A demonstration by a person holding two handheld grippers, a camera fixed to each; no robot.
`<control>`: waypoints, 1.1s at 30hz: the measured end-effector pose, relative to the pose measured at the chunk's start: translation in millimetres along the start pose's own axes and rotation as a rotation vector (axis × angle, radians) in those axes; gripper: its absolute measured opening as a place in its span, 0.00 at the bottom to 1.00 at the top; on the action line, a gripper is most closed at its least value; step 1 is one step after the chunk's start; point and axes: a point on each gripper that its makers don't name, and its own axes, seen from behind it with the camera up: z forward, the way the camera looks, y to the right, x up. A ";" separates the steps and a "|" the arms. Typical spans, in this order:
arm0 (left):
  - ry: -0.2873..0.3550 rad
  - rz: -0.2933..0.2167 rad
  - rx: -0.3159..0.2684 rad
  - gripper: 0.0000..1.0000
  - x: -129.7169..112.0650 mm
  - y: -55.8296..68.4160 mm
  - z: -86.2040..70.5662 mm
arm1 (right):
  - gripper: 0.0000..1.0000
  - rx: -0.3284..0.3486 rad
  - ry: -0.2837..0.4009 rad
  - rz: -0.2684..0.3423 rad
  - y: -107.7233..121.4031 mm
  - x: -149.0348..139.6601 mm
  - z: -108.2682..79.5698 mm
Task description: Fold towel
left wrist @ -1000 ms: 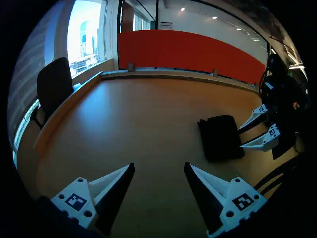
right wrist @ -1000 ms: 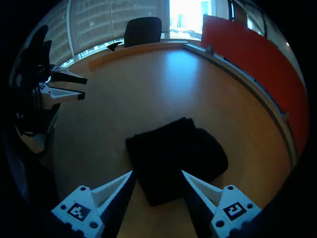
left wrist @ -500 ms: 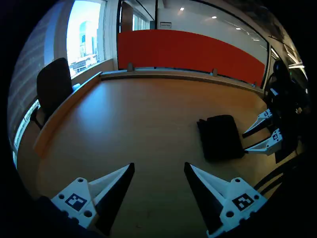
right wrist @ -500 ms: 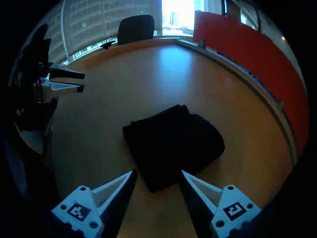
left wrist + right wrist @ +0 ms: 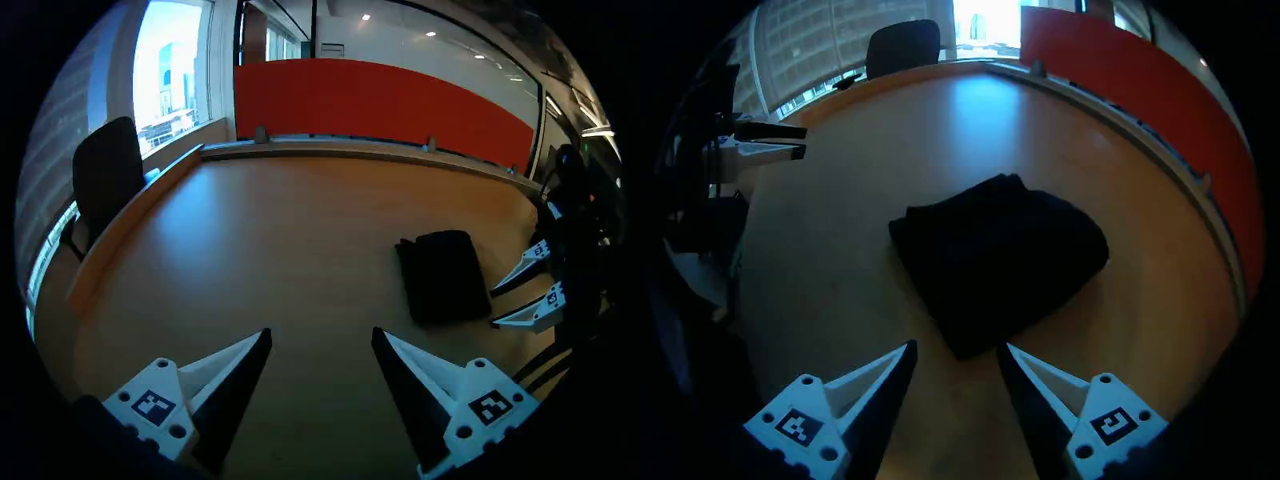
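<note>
We log left claw (image 5: 320, 332) hovering over the worktop (image 5: 280, 240), spread wide; right claw (image 5: 956, 346) likewise spread, pointing at the folded black towel's (image 5: 1000, 248) near corner.

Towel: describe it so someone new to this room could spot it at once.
Find the big wooden table beside the red partition. The towel lies on it, just ahead of the right hand-held gripper. It is a black folded bundle against orange-brown wood.

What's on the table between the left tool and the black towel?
Nothing stands there. In the left gripper view, a bare stretch of wooden table lies between the left tool and the black towel.
</note>
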 end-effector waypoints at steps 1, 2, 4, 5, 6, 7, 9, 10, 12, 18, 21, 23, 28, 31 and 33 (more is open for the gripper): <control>-0.001 -0.001 0.000 0.93 -0.3 -0.1 0.0 | 0.76 -0.005 -0.003 0.003 0.7 -1.6 0.6; -0.001 -0.001 0.000 0.93 -0.7 -0.1 -0.1 | 0.76 -0.010 -0.006 0.007 1.6 -3.3 1.3; -0.002 -0.003 0.001 0.93 -1.3 -0.2 -0.3 | 0.75 -0.018 -0.013 0.018 3.0 -5.7 2.4; -0.003 -0.003 0.001 0.93 -1.5 -0.2 -0.4 | 0.73 -0.023 -0.016 0.024 3.8 -7.0 3.0; -0.003 -0.004 0.001 0.93 -1.5 -0.3 -0.4 | 0.70 -0.023 -0.017 0.031 3.8 -7.5 3.4; -0.003 -0.004 0.001 0.93 -1.4 -0.4 -0.5 | 0.67 -0.024 -0.018 0.038 3.8 -7.9 3.8; -0.003 -0.005 0.002 0.93 -1.2 -0.6 -0.7 | 0.62 -0.027 -0.018 0.053 4.3 -8.4 4.6; -0.002 -0.005 0.002 0.93 -1.0 -0.8 -0.8 | 0.60 -0.030 -0.017 0.060 4.9 -8.5 5.0; -0.002 -0.004 0.002 0.93 -0.7 -0.9 -1.0 | 0.57 -0.040 -0.014 0.071 7.0 -8.4 5.9; -0.003 -0.004 0.001 0.93 -0.7 -0.5 -1.2 | 0.45 -0.076 -0.013 0.088 15.2 -8.6 8.0; -0.003 -0.004 0.000 0.93 -1.1 -0.5 -1.5 | 0.44 -0.093 -0.012 0.090 19.7 -9.5 7.4; -0.003 -0.005 0.000 0.93 -1.6 -0.4 -1.7 | 0.44 -0.101 -0.013 0.092 22.1 -10.1 7.1; -0.006 -0.005 -0.002 0.93 -2.4 0.5 -1.1 | 0.44 -0.102 -0.014 0.093 23.8 -10.5 6.3; -0.005 -0.004 -0.004 0.93 -1.7 1.4 -0.8 | 0.35 -0.100 -0.015 0.093 24.0 -10.7 6.8; -0.004 -0.003 -0.005 0.93 -1.1 1.8 -0.6 | 0.26 -0.100 -0.015 0.094 24.0 -10.7 7.2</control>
